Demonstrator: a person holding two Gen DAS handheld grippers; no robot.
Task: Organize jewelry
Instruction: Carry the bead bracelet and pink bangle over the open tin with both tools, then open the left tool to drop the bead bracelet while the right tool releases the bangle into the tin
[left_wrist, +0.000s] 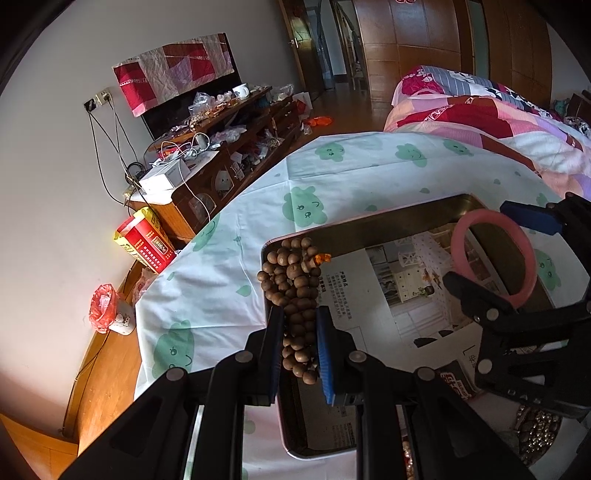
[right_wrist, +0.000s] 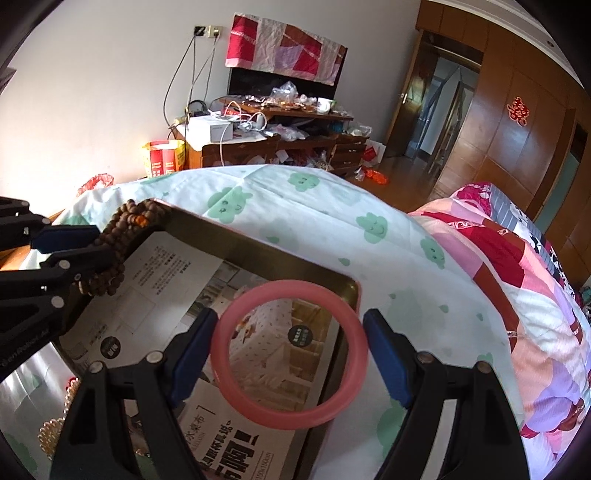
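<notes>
- Two hand-held grippers work over one bench (right_wrist: 314, 221) draped in a white cloth with green prints.
- Tray (right_wrist: 266, 258): rectangular, metallic, lined with a printed sheet, lying flat on the bench.
- Bead strand (left_wrist: 295, 295): brown wooden beads, bunched, long axis running away from the left hand-held gripper (left_wrist: 301, 350), whose blue pads pinch it over the tray's left edge.
- Pink bangle (right_wrist: 290, 354): smooth ring, over the tray's right end, between the spread pads of the right hand-held gripper (right_wrist: 291, 354), apparently touching both.
</notes>
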